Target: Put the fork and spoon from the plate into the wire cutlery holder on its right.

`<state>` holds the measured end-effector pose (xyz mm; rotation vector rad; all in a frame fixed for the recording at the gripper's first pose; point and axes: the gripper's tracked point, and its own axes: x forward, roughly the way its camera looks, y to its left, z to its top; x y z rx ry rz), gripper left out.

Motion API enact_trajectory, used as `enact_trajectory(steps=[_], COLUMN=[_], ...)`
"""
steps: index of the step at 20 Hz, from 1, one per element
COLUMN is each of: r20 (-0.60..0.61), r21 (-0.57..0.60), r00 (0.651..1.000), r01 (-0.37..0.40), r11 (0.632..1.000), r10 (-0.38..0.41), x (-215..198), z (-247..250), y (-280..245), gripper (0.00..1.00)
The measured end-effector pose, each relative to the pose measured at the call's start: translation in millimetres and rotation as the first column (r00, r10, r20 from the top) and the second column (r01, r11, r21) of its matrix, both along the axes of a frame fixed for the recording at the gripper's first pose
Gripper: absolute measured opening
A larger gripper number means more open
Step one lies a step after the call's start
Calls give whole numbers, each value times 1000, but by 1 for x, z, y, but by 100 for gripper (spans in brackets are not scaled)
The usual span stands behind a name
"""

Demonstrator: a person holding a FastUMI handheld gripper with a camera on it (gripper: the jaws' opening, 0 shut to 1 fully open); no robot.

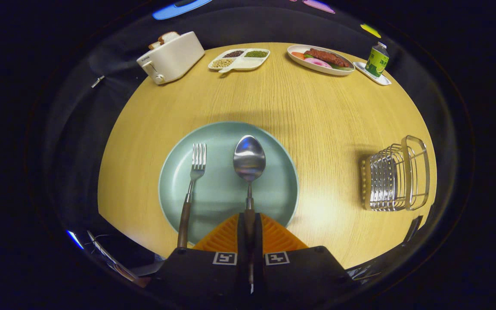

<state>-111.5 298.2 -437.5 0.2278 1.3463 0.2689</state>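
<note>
The tongs (249,224) are pinching the dark handle of the shiny steel spoon (249,165), both fingers (226,236) pressing against it from either side, with almost no gap left between them. The spoon's bowl is lying face up just ahead of the fingers, over the middle of the round pale-green plate (274,189). Beside it, to the left, the steel fork with a dark handle (191,189) is resting on the same plate, its tines pointing away from the tongs and its handle reaching past the near rim. Fork and spoon are lying roughly side by side, apart from each other.

The plate is sitting on the round light-wood desk (317,120). To the plate's right, well apart from it, the silver wire cutlery holder (396,176) is standing on the desk.

Beyond the plate, along the far side of the desk, a white toaster holding bread slices (171,57), a white divided tray of beans and grains (240,59), an oval white dish of food (321,59) and a small green bottle (377,59) on a little tray are sitting in a row.
</note>
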Motion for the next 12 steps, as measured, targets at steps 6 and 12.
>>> enact_trajectory(steps=[6,12], r20=[79,17], r21=[102,-49], r00=[991,984], r01=[-113,-175], r11=[988,983], r10=[105,176], x=[6,0], z=[67,83], y=[-40,-192], gripper=[9,9])
